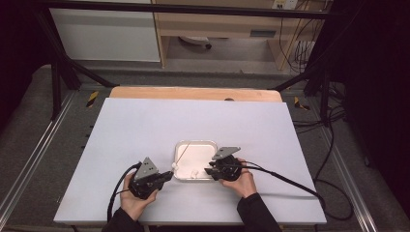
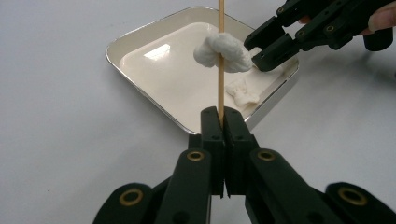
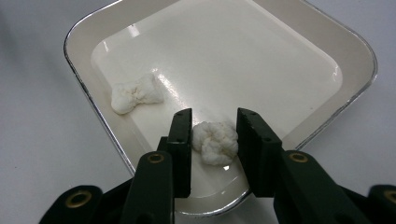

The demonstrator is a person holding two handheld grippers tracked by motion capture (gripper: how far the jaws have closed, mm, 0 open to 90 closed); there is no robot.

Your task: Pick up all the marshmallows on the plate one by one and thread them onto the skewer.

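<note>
Worktop point(image 1: 145, 130): white, under both tools.
Tray point(image 3: 79, 32): cream, chrome-rimmed, between the tools.
Left tool point(image 2: 223, 119): jaws clamped on a wooden skewer point(image 2: 221, 88) carrying one marshmallow point(image 2: 224, 52) above the tray.
Right tool point(image 3: 214, 135): jaws apart, either side of a loose marshmallow point(image 3: 215, 142) in the tray.
Third marshmallow point(image 3: 135, 93): beyond its left jaw.

I'm at a white tabletop point(image 1: 145, 130) with a wooden edge point(image 1: 193, 93) along its far side. Grey floor point(image 1: 29, 125) beyond, black frame bars point(image 1: 63, 72), a pale wooden cabinet point(image 1: 217, 24), cables point(image 1: 302, 48) dangling right, darkness either side.
</note>
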